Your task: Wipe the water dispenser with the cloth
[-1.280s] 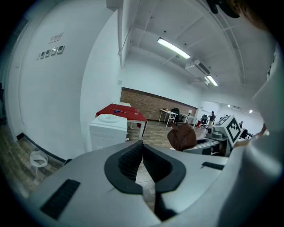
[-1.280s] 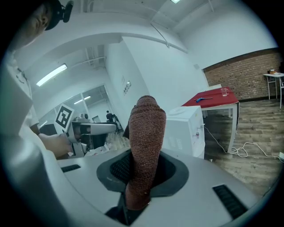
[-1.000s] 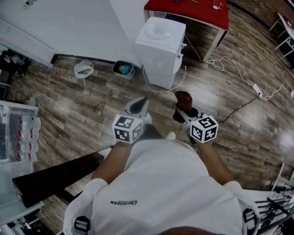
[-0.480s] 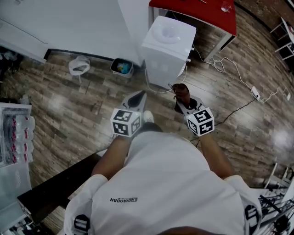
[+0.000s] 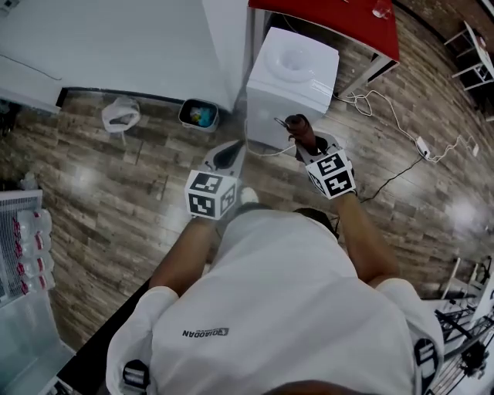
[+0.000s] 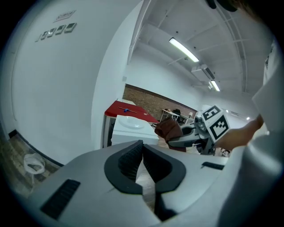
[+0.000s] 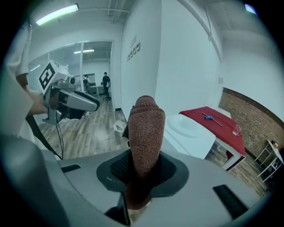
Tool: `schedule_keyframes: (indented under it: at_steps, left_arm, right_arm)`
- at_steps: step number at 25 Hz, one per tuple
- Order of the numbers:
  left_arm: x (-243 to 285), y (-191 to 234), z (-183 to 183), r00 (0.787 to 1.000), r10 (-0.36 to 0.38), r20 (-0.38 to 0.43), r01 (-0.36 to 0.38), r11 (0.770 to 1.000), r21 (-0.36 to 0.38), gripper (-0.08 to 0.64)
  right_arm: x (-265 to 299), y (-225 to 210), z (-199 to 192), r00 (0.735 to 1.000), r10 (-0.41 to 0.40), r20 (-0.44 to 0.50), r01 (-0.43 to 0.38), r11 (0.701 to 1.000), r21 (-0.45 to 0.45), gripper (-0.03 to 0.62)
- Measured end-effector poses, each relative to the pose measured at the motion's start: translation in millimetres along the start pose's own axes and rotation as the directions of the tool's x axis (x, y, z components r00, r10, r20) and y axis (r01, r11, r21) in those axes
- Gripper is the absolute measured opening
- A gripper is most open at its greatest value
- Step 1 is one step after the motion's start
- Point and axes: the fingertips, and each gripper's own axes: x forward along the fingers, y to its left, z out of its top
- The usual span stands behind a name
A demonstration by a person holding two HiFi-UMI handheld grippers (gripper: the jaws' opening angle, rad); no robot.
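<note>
Holds the brown cloth (image 7: 145,124) clamped upright in the right gripper (image 7: 141,173), aimed at the white water dispenser (image 5: 292,69) near ahead, not yet touching, probably so the cloth meets it first. Carries the left gripper (image 6: 142,150) closed, empty, aside, seemingly unneeded.

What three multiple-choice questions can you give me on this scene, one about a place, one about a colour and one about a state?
1. Where does the water dispenser stand?
A. Right beside the red table
B. On top of the red table
C. On a kitchen counter
2. What colour is the cloth?
A. Green
B. Reddish brown
C. White
3. How is the left tool?
A. Shut on the cloth
B. Wide open
C. Shut, holding nothing
Answers: 1 A, the head view shows it by the table's corner. 2 B, both tool views show that colour. 3 C, its jaws meet with nothing between; the right tool grips the cloth.
</note>
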Motion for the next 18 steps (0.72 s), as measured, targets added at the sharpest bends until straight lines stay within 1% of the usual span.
schedule_keyframes:
  at_steps: [5, 8, 11, 15, 18]
  left_arm:
    - [4, 23, -8, 1.0, -0.002, -0.019, 0.002, 1.0, -0.031, 0.0]
    - [8, 24, -14, 1.0, -0.006, -0.024, 0.005, 0.999, -0.044, 0.0]
    - [11, 23, -13, 1.0, 0.005, -0.009, -0.005, 0.999, -0.051, 0.0]
    - [5, 30, -5, 0.998, 0.052, 0.032, -0.049, 0.995, -0.088, 0.0]
    - [4, 37, -8, 0.995, 0.095, 0.039, -0.089, 0.987, -0.132, 0.0]
  right_arm:
    - [33, -17, 27, 0.999, -0.034, -0.032, 0.032, 0.996, -0.082, 0.086]
    - [53, -21, 43, 0.998, -0.033, -0.045, 0.025, 0.985, -0.169, 0.085]
    - [77, -23, 58, 0.998, -0.022, -0.062, 0.004, 0.959, -0.283, 0.086]
    - [111, -29, 73, 0.995, 0.001, -0.097, -0.037, 0.927, -0.372, 0.086]
    - [136, -35, 77, 0.991, 0.005, -0.132, -0.063, 0.896, -0.439, 0.086]
